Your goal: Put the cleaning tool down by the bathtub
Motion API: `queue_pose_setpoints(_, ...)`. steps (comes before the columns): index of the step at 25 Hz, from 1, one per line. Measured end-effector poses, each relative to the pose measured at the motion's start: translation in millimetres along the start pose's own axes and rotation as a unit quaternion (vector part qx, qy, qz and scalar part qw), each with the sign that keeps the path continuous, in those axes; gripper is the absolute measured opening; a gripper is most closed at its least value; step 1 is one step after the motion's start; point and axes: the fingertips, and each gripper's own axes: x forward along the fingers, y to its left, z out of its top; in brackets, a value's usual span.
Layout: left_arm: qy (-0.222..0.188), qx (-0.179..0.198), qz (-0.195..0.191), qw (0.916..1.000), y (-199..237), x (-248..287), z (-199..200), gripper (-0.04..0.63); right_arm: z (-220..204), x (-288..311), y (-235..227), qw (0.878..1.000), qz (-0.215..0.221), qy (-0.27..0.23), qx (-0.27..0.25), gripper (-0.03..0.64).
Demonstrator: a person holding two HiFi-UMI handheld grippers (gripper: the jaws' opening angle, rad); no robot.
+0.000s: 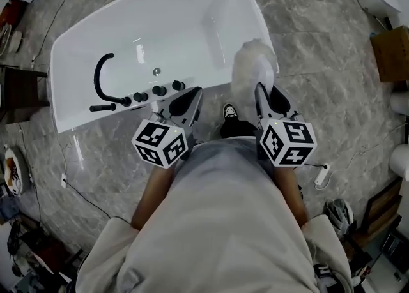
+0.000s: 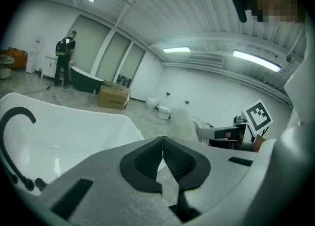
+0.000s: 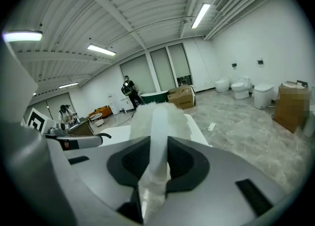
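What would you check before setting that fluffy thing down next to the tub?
1. Right gripper has hold of the fluffy duster: ok, its jaws are closed on the white handle.
2. Left gripper is free: ok, its jaws are together with nothing between them.
3. Floor beside the bathtub has room: ok, bare tiles show to its right.
4. Power strip is out of the way: ok, it lies apart from the tub.
5. Duster head is clear of the tub rim: cannot tell, the two overlap in the head view.
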Motion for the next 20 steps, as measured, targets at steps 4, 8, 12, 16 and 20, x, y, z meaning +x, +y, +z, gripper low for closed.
queue_pose_setpoints(4, -0.016, -0.012, 0.059, 0.9981, 16.9, 29.8, 17.0, 0.009, 20.0, 34.0, -26.9, 0.999, 0.03, 0.011, -0.003, 0.075)
queue_pose_setpoints(8, -0.017, -0.016, 0.084, 0.9962, 22.0, 58.1, 31.5, 0.009, 35.7, 61.4, -47.6, 0.998, 0.053, 0.023, -0.005, 0.075)
queue_pose_setpoints(12, -0.017, -0.034, 0.103, 0.994, 11.4, 74.6, 32.4, 0.009, 33.6, 77.2, -60.5, 0.995, 0.09, 0.042, -0.005, 0.077)
queue_pose_setpoints(16, -0.003, -0.026, 0.124, 0.9919, 8.1, 82.2, 25.8, 0.009, 30.6, 95.9, -72.4, 0.992, 0.115, 0.056, -0.016, 0.075)
queue_pose_setpoints(20, 0.003, -0.045, 0.164, 0.9854, 20.2, 66.2, 14.8, 0.009, 23.1, 107.6, -67.3, 0.988, 0.136, 0.07, -0.019, 0.075)
